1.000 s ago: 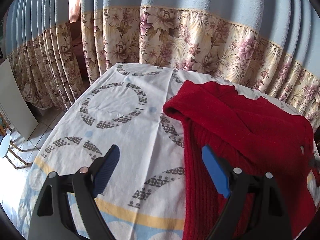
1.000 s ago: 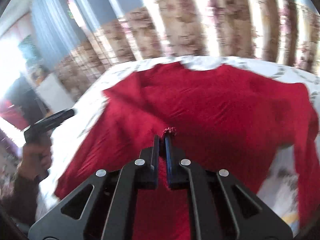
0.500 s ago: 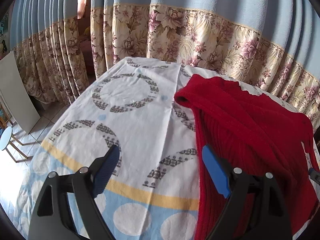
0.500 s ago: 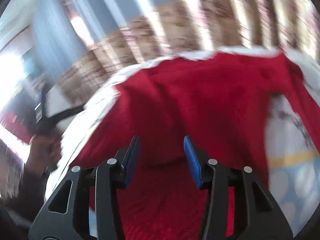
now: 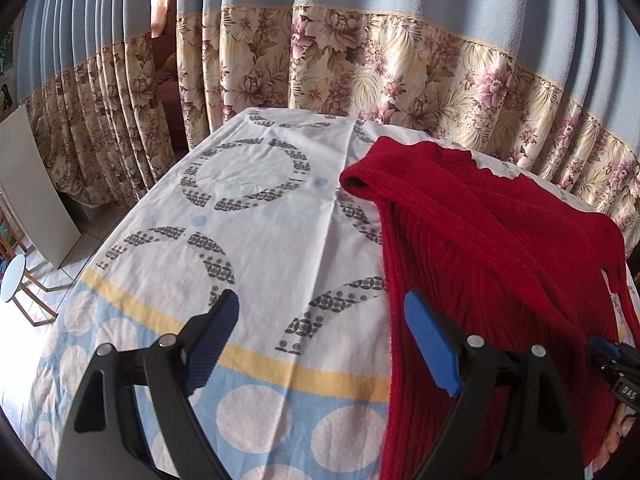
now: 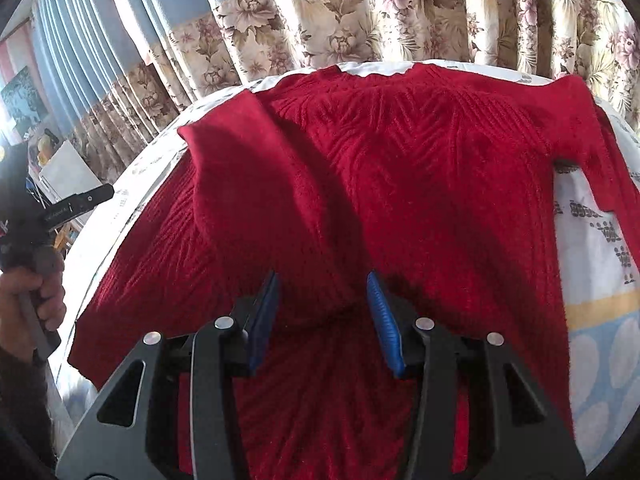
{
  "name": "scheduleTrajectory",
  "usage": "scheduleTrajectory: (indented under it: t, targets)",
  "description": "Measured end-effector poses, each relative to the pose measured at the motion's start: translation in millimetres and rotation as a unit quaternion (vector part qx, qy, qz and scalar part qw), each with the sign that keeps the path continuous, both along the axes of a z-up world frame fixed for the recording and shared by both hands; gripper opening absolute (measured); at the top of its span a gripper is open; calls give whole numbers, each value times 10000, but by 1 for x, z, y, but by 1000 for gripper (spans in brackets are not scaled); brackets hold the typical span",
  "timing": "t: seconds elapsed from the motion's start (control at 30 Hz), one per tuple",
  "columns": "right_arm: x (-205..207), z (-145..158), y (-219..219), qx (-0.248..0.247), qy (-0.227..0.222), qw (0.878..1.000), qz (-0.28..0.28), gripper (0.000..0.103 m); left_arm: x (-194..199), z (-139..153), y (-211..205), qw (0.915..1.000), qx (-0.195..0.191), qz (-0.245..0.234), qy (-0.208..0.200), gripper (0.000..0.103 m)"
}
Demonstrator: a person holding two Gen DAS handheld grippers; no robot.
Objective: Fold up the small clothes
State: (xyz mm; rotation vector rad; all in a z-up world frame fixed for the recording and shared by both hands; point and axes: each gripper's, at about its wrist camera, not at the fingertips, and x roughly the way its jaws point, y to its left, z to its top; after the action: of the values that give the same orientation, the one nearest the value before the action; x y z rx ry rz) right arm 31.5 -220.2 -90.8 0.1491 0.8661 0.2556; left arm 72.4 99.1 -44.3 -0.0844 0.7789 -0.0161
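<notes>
A red knit sweater (image 6: 400,184) lies spread on the table; its left sleeve (image 6: 248,184) is folded in over the body. In the left wrist view the sweater (image 5: 500,248) fills the right side, its folded sleeve end (image 5: 360,176) toward the far edge. My right gripper (image 6: 324,312) is open and empty, just above the sweater's lower middle. My left gripper (image 5: 320,332) is open and empty, above the tablecloth at the sweater's left edge; it also shows at the left of the right wrist view (image 6: 76,204).
A white tablecloth (image 5: 256,216) with grey rings, a yellow band and blue dots covers the table. Blue and floral curtains (image 5: 400,72) hang close behind it. A white board (image 5: 32,184) and a small round stool (image 5: 12,276) stand on the floor to the left.
My right gripper opened and let go of the sweater's sleeve, then drew back toward the near hem. My left gripper drew back toward the near edge, still open.
</notes>
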Motion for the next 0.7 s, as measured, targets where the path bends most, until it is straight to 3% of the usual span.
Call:
scheduleTrajectory:
  t: [0.17,0.37,0.57,0.7]
  targets:
    - [1,-6,6,-170,-4,9998,-77,40,-13,-1,0,10000,-37,27,5,85]
    - [-2,-6,16,-233,-32,9997,94,17,-31,-4,0,10000,-15,16,25,85]
    - [-2,7,17,-493,-153,9985,158,14,-26,-7,7,9999,23,48,103,85]
    - [4,34,2,-930,-451,9946,109,14,-11,6,7,10000,54,8,0,85]
